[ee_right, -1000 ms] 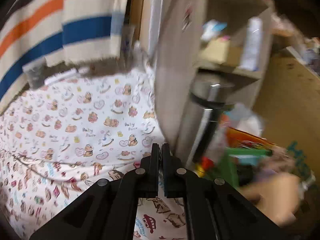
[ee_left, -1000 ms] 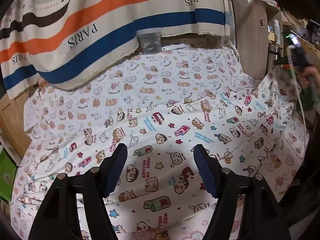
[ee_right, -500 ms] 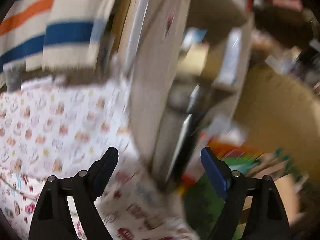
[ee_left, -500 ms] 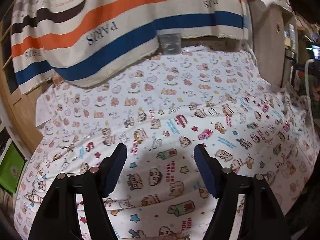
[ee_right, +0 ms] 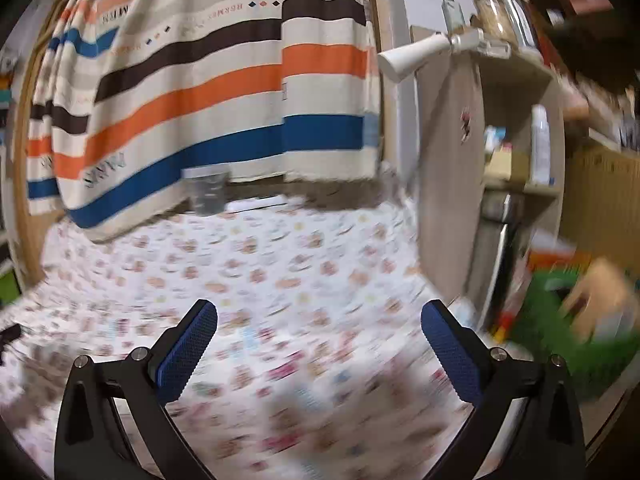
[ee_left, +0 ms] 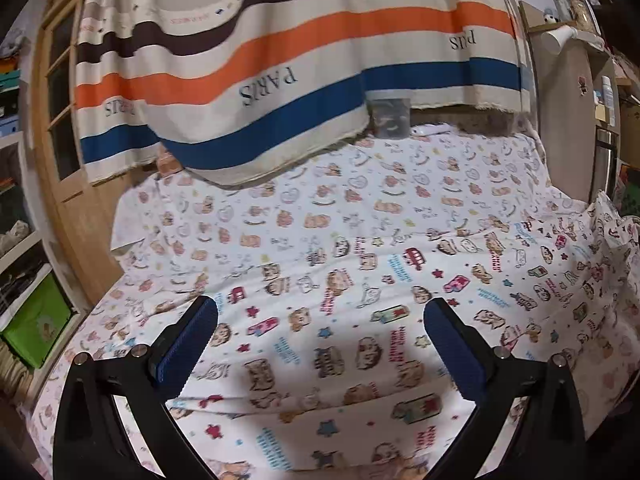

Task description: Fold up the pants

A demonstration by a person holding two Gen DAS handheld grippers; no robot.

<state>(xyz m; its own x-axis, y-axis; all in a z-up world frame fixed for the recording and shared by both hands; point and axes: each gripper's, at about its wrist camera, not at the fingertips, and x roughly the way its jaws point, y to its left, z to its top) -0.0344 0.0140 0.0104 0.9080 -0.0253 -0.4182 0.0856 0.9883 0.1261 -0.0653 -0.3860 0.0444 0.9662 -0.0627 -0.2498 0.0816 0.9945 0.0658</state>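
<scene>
White pants with a colourful cartoon print [ee_left: 360, 312] lie spread flat over a table covered by a white cloth with a teddy-bear print [ee_left: 360, 200]. In the left wrist view my left gripper [ee_left: 320, 340] is open and empty, hovering above the near part of the pants. In the right wrist view my right gripper [ee_right: 320, 340] is open and empty above the printed fabric [ee_right: 300, 360], which is blurred by motion. The exact outline of the pants against the cloth is hard to tell.
A striped curtain [ee_left: 280, 60] hangs behind the table, over its far edge. A grey cup [ee_left: 390, 118] stands at the back. A wooden door frame [ee_left: 60, 140] is to the left. A shelf unit [ee_right: 516, 160] with bottles and a green bin [ee_right: 560, 320] stand to the right.
My right gripper has opened from shut, letting go of the fabric edge, and swung left over the table. My left gripper stayed open and pulled back, tilting up.
</scene>
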